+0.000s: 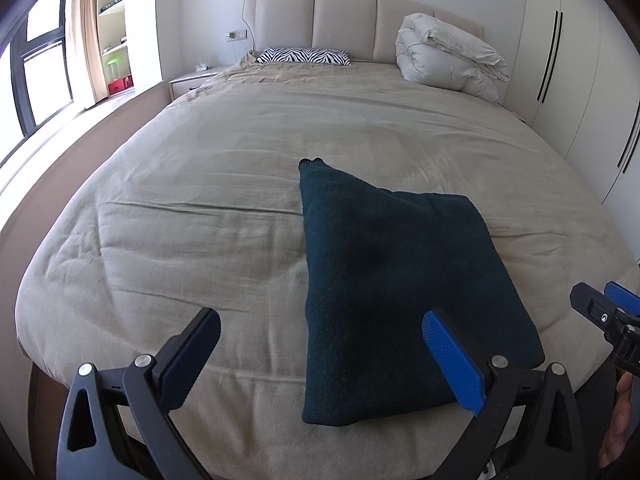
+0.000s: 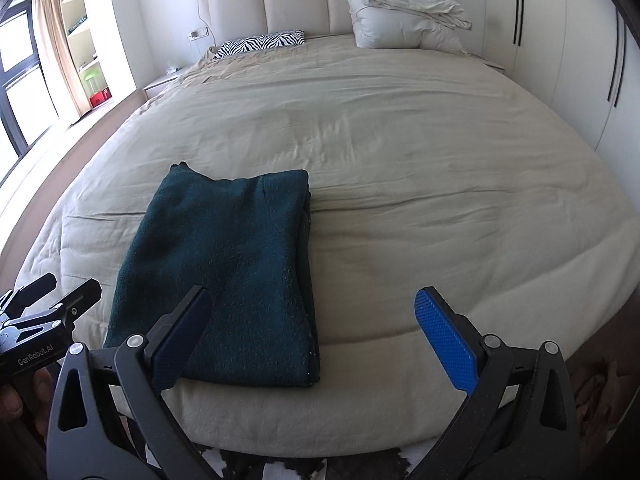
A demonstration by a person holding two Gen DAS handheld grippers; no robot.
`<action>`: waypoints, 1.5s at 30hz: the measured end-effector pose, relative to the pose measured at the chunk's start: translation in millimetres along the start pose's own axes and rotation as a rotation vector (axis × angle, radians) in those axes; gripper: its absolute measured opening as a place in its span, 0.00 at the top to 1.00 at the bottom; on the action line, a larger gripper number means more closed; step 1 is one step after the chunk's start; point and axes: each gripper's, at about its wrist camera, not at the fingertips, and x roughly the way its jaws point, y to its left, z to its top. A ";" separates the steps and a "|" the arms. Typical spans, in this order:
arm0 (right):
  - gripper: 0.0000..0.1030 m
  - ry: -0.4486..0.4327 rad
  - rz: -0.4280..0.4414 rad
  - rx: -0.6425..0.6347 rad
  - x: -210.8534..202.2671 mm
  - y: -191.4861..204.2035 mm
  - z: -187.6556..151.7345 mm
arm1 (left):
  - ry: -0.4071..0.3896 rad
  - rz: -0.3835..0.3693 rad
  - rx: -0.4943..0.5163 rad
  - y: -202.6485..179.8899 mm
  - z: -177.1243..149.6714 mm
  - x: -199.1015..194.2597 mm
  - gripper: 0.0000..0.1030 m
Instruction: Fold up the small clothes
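A dark teal knitted garment (image 1: pixel 392 280) lies folded into a flat rectangle near the foot of the beige bed (image 1: pixel 224 184); one narrow end sticks out at its far left corner. It also shows in the right wrist view (image 2: pixel 224 276). My left gripper (image 1: pixel 328 352) is open and empty, just short of the garment's near edge. My right gripper (image 2: pixel 316 332) is open and empty, over the garment's near right corner. The right gripper shows at the right edge of the left wrist view (image 1: pixel 608 312); the left gripper shows at the left edge of the right wrist view (image 2: pixel 48 300).
A zebra-print pillow (image 1: pixel 303 56) and a bundled white duvet (image 1: pixel 448 56) lie at the headboard. A nightstand (image 1: pixel 192 78) and a window stand at the left, white wardrobes (image 1: pixel 568 64) at the right. A patterned rug (image 2: pixel 280 464) lies below the foot of the bed.
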 end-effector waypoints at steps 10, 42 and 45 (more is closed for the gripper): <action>0.00 0.013 -0.002 -0.007 1.9 5.8 -3.8 | 0.015 0.020 0.000 2.3 -2.8 6.4 0.00; 0.00 0.034 0.001 -0.009 9.3 11.6 -9.0 | 0.018 0.026 0.003 3.4 -4.0 8.9 0.00; 0.00 0.035 0.000 -0.009 9.2 12.0 -9.6 | 0.019 0.027 0.004 5.6 -4.8 10.4 0.00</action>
